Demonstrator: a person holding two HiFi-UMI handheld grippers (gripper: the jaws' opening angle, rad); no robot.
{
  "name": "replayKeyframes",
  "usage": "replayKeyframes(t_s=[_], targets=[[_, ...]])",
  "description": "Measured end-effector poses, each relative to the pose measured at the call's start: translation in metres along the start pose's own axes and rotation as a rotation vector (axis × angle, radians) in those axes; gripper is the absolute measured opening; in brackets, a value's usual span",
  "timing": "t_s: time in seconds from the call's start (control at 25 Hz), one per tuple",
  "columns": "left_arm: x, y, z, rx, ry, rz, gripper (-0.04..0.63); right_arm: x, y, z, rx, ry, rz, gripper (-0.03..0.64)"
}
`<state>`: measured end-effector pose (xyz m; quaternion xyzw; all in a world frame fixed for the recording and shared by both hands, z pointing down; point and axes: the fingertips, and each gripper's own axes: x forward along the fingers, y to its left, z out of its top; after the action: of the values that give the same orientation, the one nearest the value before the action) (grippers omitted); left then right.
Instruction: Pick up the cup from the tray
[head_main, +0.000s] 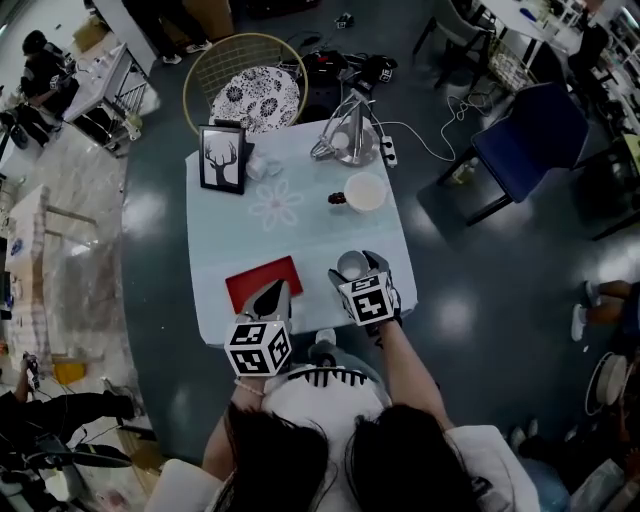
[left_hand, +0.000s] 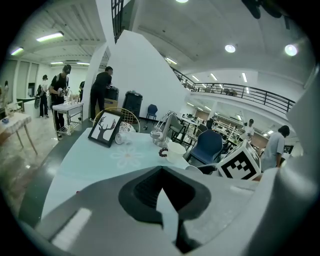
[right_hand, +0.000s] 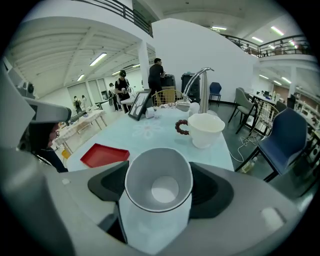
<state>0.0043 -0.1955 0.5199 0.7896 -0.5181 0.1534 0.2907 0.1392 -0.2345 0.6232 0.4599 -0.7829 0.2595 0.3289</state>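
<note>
A white paper cup (right_hand: 151, 224) sits tilted between the dark pads of my right gripper (right_hand: 160, 192), its open mouth facing the camera; the gripper is shut on it. In the head view the cup (head_main: 350, 264) hangs over the pale blue table (head_main: 300, 235), just right of the red tray (head_main: 258, 280). The tray (right_hand: 105, 155) lies flat with nothing on it. My left gripper (head_main: 272, 294) hovers at the tray's near edge, its fingers together and holding nothing. In the left gripper view the left gripper (left_hand: 162, 195) shows its pads meeting.
A white mug with a beaded handle (head_main: 364, 192) stands at the table's right side. A framed deer picture (head_main: 222, 158) and a small lying cup (head_main: 262, 168) are at the far left, a metal stand (head_main: 348, 135) at the far edge. A wicker chair (head_main: 245, 80) and a blue chair (head_main: 530, 140) flank the table.
</note>
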Motion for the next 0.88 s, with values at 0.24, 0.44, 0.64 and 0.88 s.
replayKeyframes(t_s=[0.24, 0.44, 0.64, 0.88], targets=[[0.000, 0.003, 0.001, 0.012, 0.002, 0.006, 0.000, 0.002, -0.011, -0.014, -0.012, 0.040, -0.024, 0.390], [-0.002, 0.012, 0.001, 0.009, 0.001, 0.035, 0.000, 0.011, -0.018, -0.027, -0.031, 0.070, -0.038, 0.390], [-0.005, 0.022, -0.001, -0.004, 0.001, 0.062, 0.000, 0.013, -0.023, -0.032, 0.000, 0.057, -0.047, 0.393], [-0.005, 0.024, 0.002, -0.022, -0.029, 0.051, 0.000, 0.010, -0.029, -0.020, 0.130, -0.014, -0.014, 0.462]])
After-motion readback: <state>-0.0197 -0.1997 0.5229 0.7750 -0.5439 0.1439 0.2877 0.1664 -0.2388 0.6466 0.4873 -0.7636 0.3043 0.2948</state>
